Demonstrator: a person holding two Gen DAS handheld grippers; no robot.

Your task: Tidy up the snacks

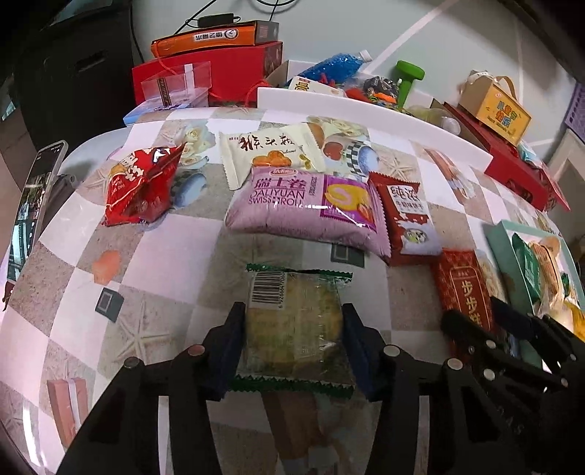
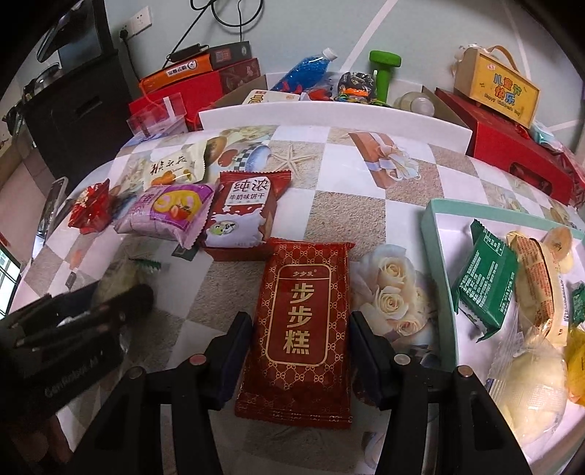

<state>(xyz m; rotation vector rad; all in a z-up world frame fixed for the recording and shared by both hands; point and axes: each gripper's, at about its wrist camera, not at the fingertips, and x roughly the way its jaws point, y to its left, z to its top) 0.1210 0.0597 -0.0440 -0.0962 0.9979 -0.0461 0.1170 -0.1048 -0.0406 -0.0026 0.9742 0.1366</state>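
Left wrist view: left gripper [image 1: 292, 321] clamping green-edged clear cake packet [image 1: 294, 321] mid-table, barcode showing; right wrist view: right gripper [image 2: 299, 332] pinching red cake packet [image 2: 301, 329] beside mint tray [image 2: 438, 234], tray's snacks showing.

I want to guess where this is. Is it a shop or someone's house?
Probably a home: a table with a patterned tablecloth, gift boxes stacked at its back, and a wall socket beside a dark cabinet.

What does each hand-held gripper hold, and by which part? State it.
Left hand-held gripper: green-edged pastry packet, pinched across its long sides. Right hand-held gripper: red cake packet, by its long sides.
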